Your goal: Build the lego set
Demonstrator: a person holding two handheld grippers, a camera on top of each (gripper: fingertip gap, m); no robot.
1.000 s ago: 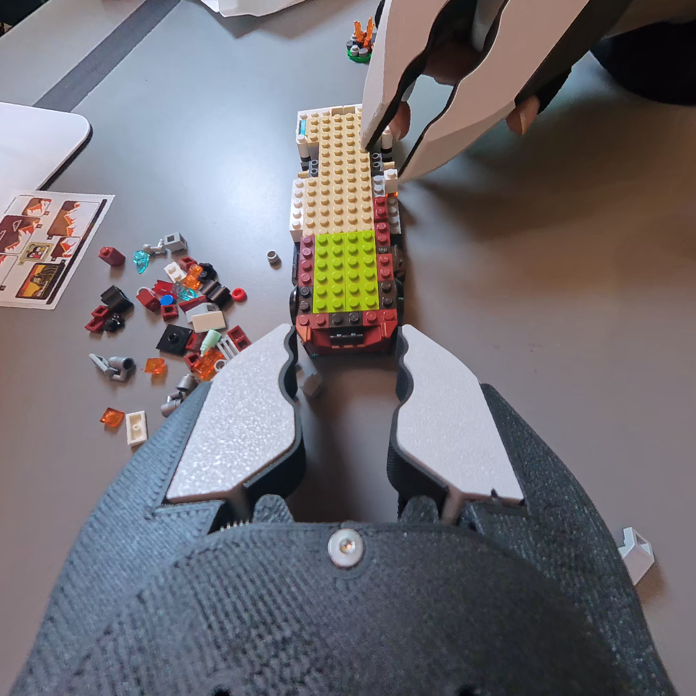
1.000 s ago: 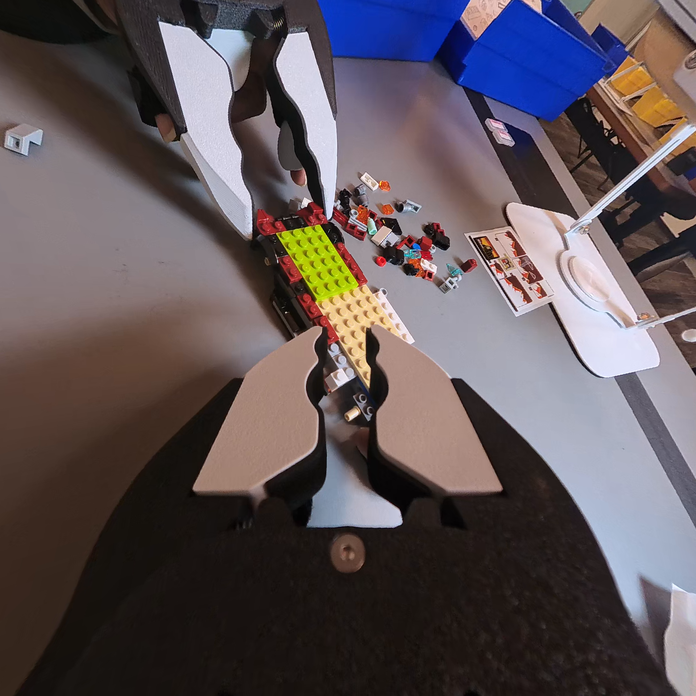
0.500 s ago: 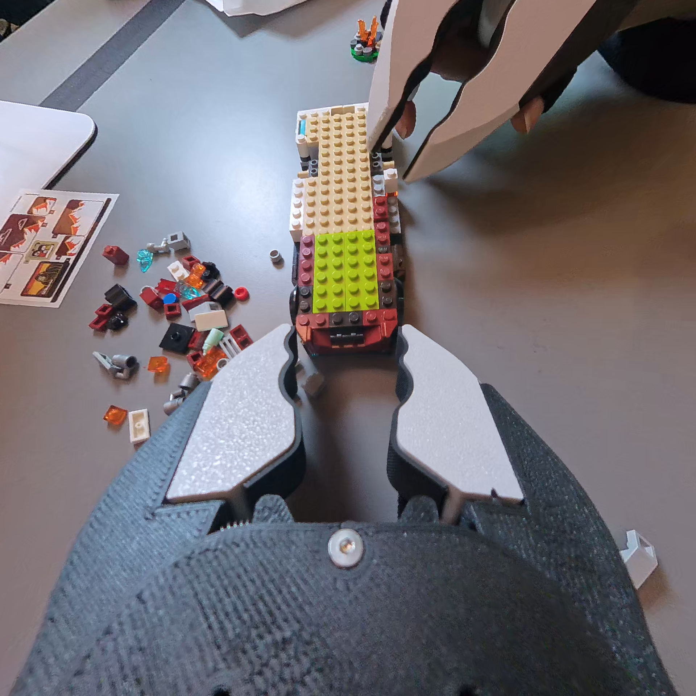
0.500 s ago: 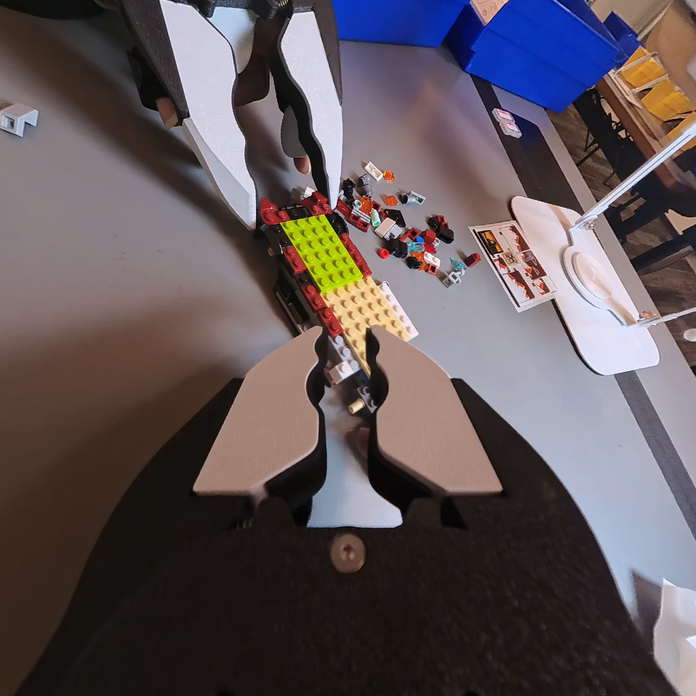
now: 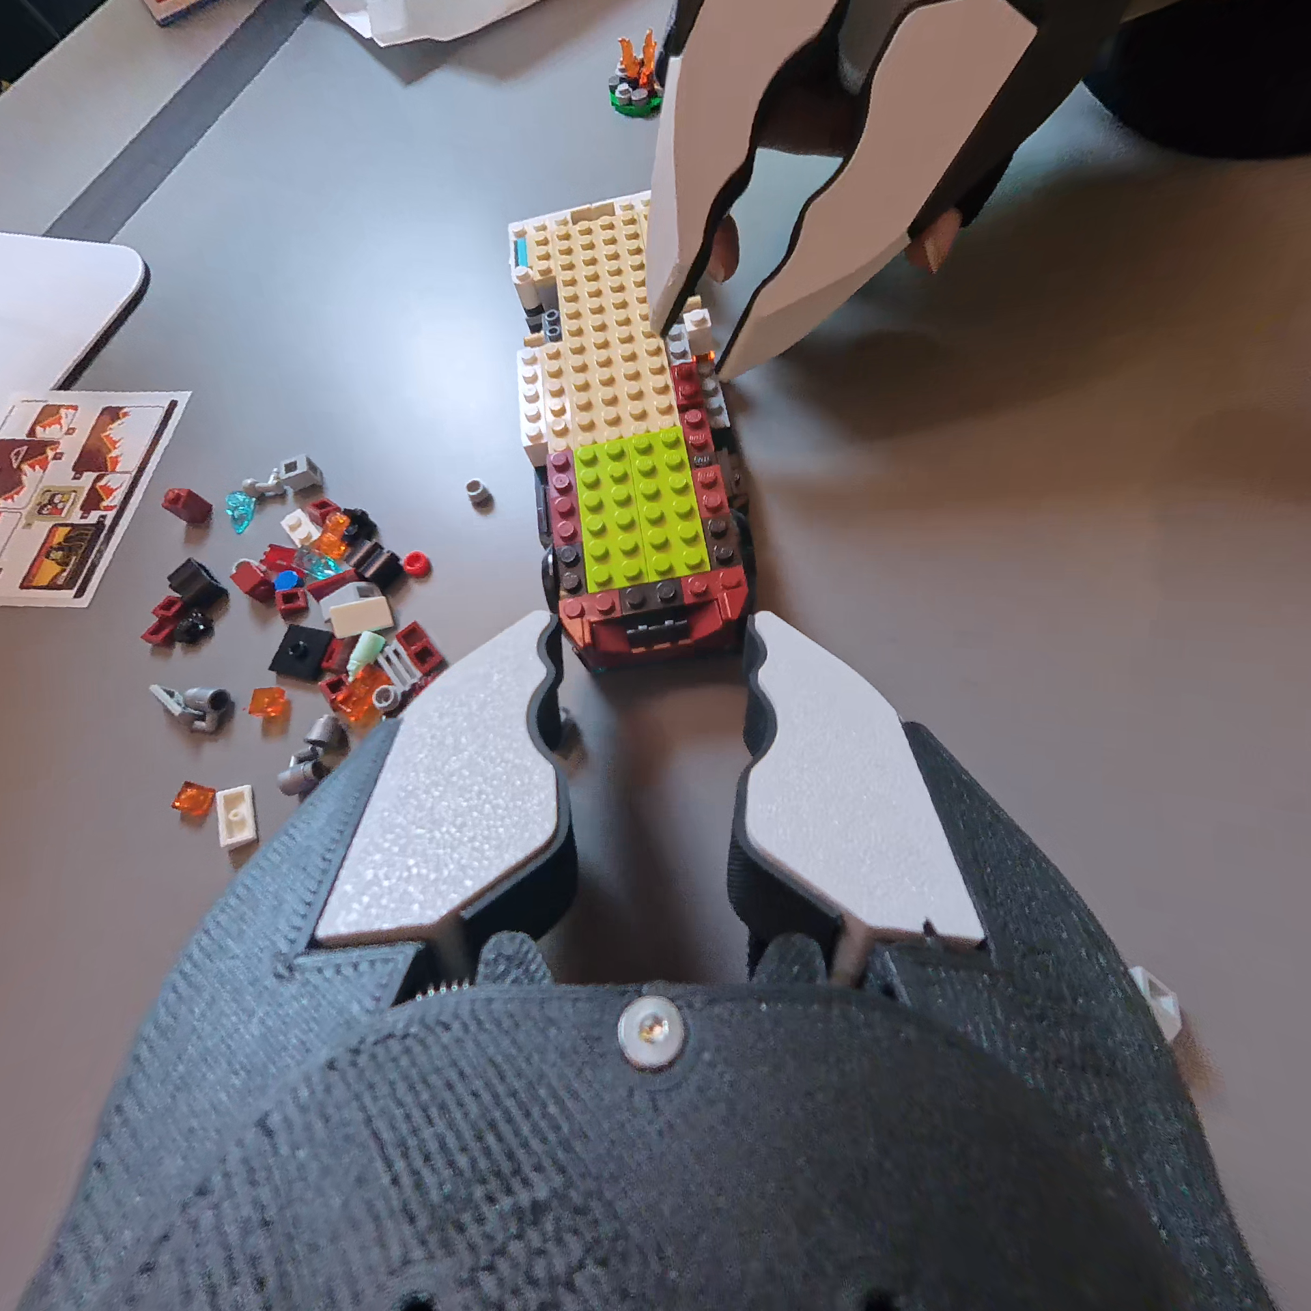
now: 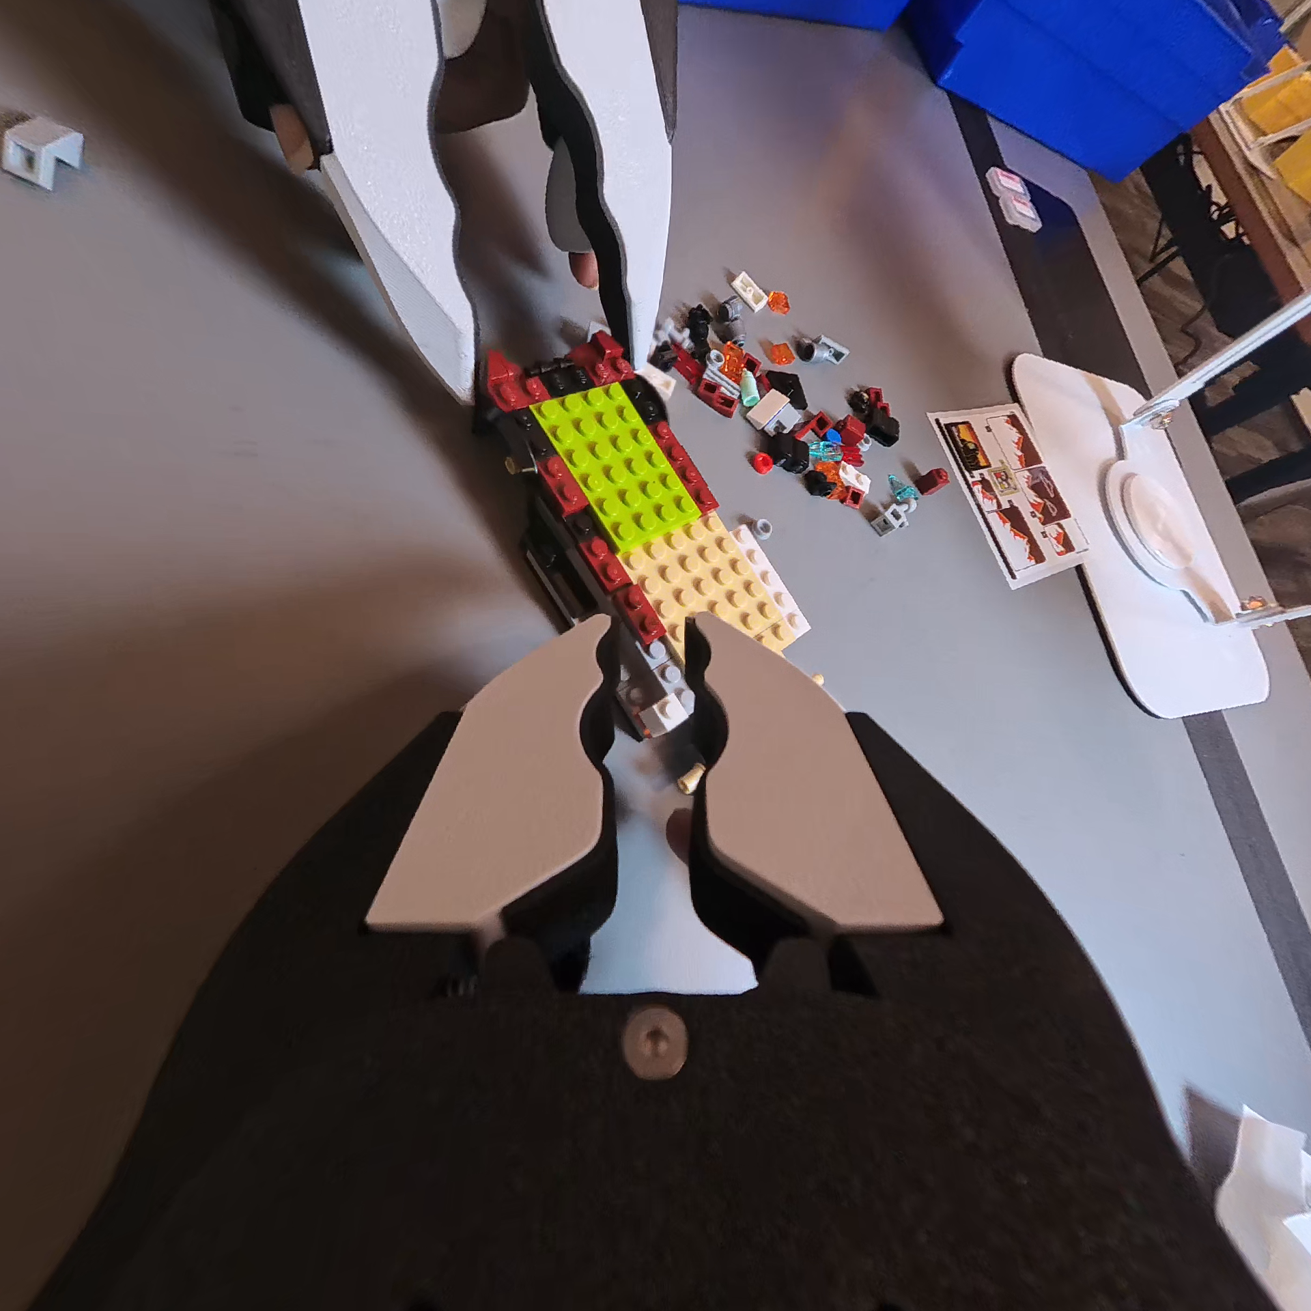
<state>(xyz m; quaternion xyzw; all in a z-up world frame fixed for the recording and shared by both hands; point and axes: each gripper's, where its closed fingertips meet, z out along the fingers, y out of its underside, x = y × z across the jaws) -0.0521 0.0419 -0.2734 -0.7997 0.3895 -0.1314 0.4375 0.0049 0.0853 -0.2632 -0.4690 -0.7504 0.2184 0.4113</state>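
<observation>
Right wrist view: right tongs [image 6: 649, 631] clamped as before on brick model's [image 6: 617, 468] grey edge; left tongs [image 5: 653, 631] unchanged, straddling its red end.

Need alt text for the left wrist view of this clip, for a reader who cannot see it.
The left gripper, jaws wide, brackets the dark red end of a long toy-brick model with lime green and tan studded plates on a grey table. The right gripper straddles the model's far right edge; loose small bricks and a sticker sheet lie left.
</observation>
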